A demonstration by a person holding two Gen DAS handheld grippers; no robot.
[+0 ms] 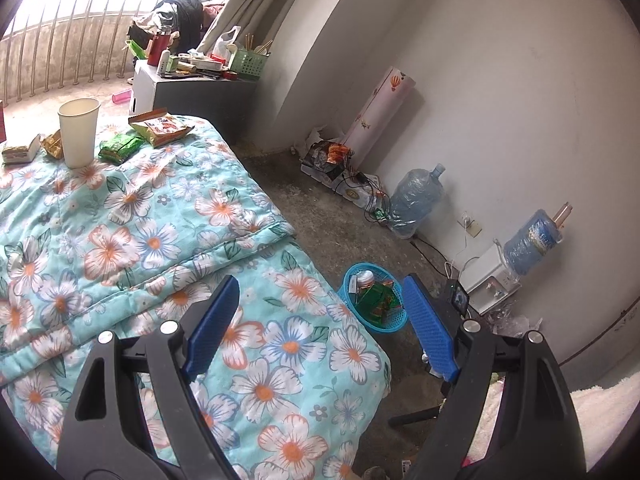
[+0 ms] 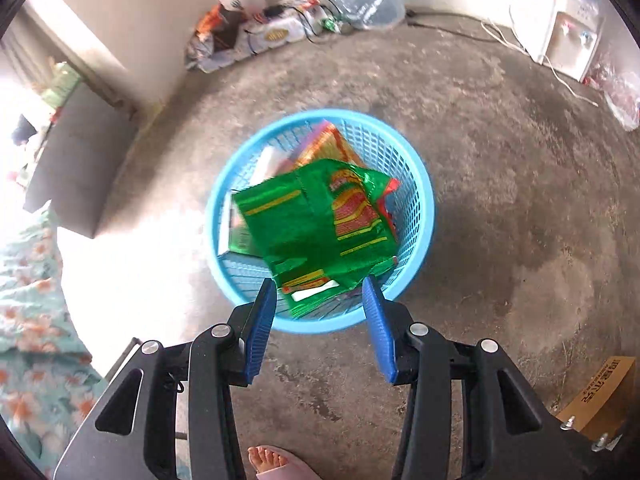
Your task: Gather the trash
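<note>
A blue plastic basket [image 2: 416,184] stands on the concrete floor and holds several wrappers. A green snack bag [image 2: 316,224] lies on top of them, free of my right gripper [image 2: 320,292], which is open just above the basket's near rim. The basket also shows in the left wrist view [image 1: 348,276], beside the bed. My left gripper [image 1: 320,300] is open and empty above the floral quilt [image 1: 140,232]. At the quilt's far end sit a paper cup [image 1: 79,132], an orange snack bag [image 1: 160,127], a green packet [image 1: 120,148], a gold wrapper [image 1: 52,145] and a small box [image 1: 20,153].
A cluttered cabinet [image 1: 200,80] stands beyond the bed. Water jugs [image 1: 416,200], a dispenser [image 1: 492,276], cables and bagged litter [image 1: 332,156] line the wall. A cardboard box [image 2: 600,396] sits at my right. A person's foot [image 2: 272,460] is below the right gripper.
</note>
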